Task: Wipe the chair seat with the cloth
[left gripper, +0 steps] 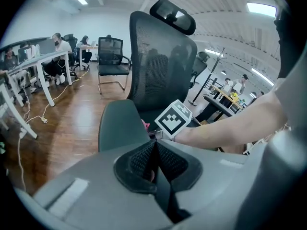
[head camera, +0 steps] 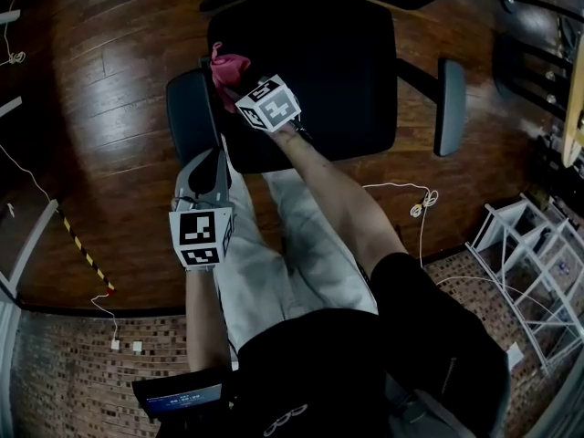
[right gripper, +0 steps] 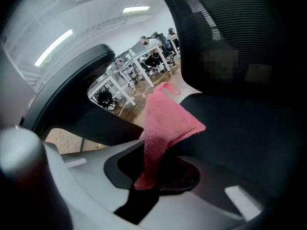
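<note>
Where the right gripper view looks along its own jaws, the right tool (right gripper: 148, 172) is closed tight on a pink terry cloth (right gripper: 165, 123), pinching one folded end while the rest stands out past the tips as a loose flap. The head view shows less: only a pink tuft of that cloth past the tool's marker cube, at the left edge of the black padded chair seat (head camera: 319, 71), close to the far end of the dark left armrest (head camera: 187, 117). Whether the cloth touches the seat cannot be told from either view.

The left tool (left gripper: 154, 148) has its ribbed pads pressed together with nothing held. In the head view it sits near the person, just at the near end of the left armrest, over a leg in light trousers (head camera: 274, 254).

Only the left gripper view shows the chair's black mesh backrest (left gripper: 163, 56) and headrest (left gripper: 172, 16), plus an open office with white tables (left gripper: 43, 66), seated people and a second black chair (left gripper: 111, 56) at far left. Only the head view shows the dark right armrest (head camera: 450, 108) and the wood floor (head camera: 109, 80).

The right forearm (head camera: 342, 199) reaches forward and leftward across the seat's near edge; the left arm is held back beside the body.
</note>
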`<state>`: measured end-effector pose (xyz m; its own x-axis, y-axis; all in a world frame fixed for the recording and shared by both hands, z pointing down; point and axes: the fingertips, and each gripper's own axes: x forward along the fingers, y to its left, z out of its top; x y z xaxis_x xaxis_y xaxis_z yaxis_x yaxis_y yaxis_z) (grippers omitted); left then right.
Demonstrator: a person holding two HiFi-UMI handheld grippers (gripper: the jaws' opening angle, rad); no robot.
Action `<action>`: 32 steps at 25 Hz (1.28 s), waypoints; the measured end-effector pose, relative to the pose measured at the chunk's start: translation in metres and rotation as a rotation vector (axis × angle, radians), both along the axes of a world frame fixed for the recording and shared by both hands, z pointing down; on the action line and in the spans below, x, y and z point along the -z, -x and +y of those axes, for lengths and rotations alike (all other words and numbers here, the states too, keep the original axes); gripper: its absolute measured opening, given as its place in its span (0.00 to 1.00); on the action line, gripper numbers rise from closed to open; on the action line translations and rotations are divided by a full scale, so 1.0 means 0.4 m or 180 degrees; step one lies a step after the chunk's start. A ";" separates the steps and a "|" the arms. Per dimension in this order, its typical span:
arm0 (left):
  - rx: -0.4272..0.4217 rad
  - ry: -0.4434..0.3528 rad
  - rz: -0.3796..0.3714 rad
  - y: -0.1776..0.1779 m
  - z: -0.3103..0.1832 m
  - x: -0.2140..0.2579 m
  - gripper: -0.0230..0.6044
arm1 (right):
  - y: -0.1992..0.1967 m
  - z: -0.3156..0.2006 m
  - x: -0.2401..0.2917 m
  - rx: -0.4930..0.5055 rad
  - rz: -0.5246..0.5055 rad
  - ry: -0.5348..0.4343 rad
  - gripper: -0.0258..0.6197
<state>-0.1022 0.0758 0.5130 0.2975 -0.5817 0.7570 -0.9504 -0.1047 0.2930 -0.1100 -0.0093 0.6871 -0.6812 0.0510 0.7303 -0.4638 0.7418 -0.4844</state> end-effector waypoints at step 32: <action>-0.0004 0.0214 0.0204 -0.181 0.124 0.009 0.03 | -1.090 -0.286 0.006 -0.1470 0.2559 -0.0940 0.14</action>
